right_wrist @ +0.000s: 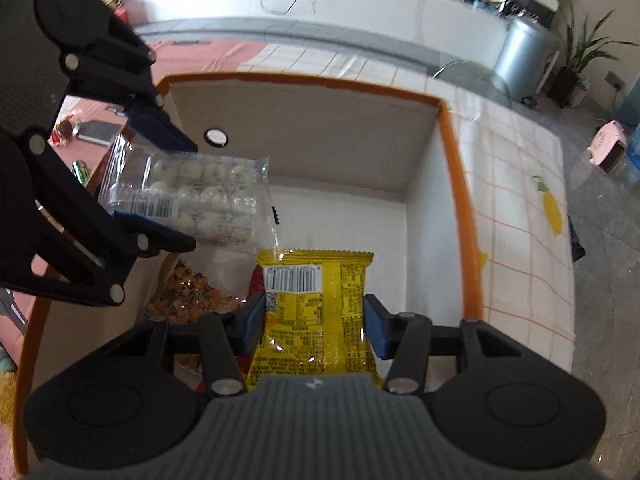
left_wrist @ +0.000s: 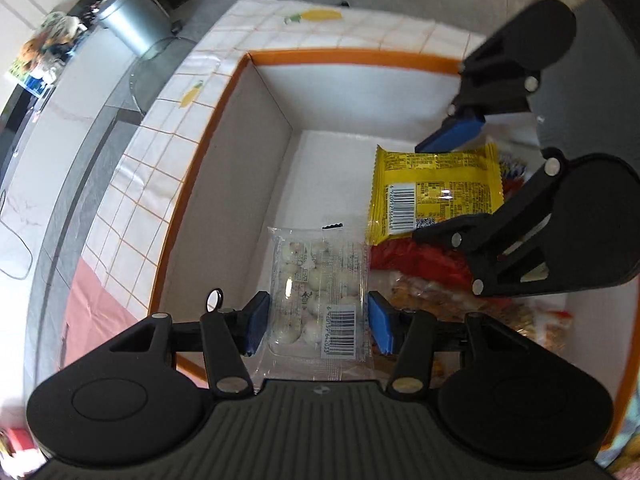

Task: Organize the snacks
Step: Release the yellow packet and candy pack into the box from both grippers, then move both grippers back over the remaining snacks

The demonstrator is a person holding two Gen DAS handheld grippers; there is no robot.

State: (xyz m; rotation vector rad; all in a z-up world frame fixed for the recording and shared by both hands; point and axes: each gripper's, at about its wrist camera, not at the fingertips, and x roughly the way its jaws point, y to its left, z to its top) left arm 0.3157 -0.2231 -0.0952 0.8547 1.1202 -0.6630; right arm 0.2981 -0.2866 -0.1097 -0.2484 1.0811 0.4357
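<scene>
My left gripper is shut on a clear pack of white round candies and holds it over the white box with an orange rim. The pack also shows in the right wrist view, with the left gripper at upper left. My right gripper is shut on a yellow snack packet above the box. In the left wrist view the yellow packet hangs at the right between the right gripper's pads.
A red packet and a bag of orange-brown snacks lie in the box's near part. The box stands on a white checked tablecloth. A grey bin and a plant stand on the floor beyond.
</scene>
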